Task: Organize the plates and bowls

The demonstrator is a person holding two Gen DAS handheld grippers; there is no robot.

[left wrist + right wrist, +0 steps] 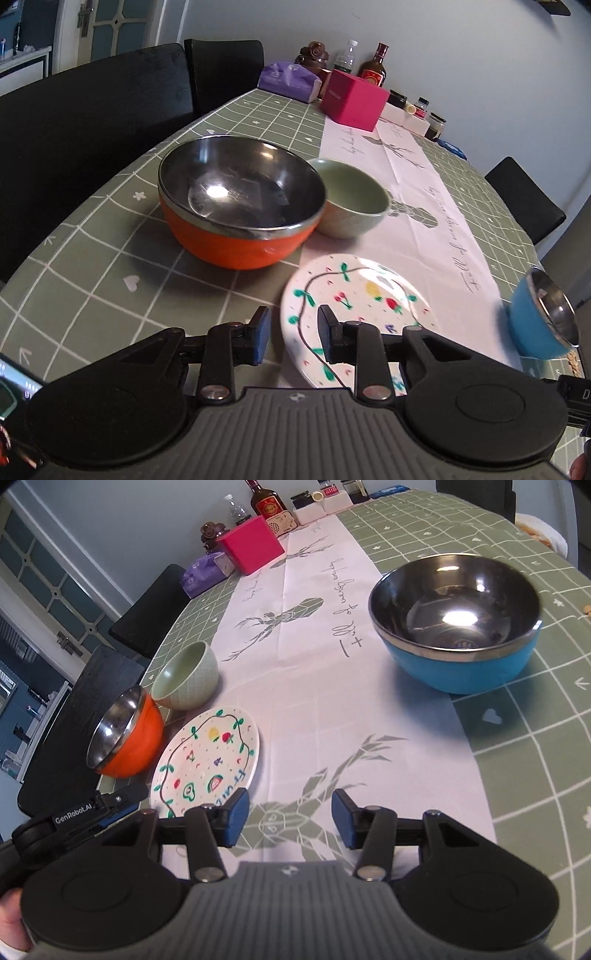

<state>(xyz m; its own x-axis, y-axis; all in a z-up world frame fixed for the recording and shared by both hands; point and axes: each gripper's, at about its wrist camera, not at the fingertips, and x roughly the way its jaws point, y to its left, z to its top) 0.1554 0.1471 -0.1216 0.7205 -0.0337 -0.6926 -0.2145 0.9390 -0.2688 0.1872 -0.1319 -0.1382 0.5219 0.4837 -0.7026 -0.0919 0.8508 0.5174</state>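
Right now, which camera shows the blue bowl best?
The right wrist view: the blue bowl sits whole and upright, steel interior visible. The left wrist view catches it only at the right edge, distorted.

We see our left gripper (292, 334) low over the table, level, jaws parted a moderate gap, nothing between the blue pads (263, 334). The right-hand finger sits over something, contact unclear. Our right gripper (289, 821) is also low and level, jaws spread wider than the left, pads (236, 821) bare, nothing gripped. In the right wrist view the left gripper's body shows just off the claw's left side. A bit of our hand (11, 923) shows at the lower left edge, behind the right claw.
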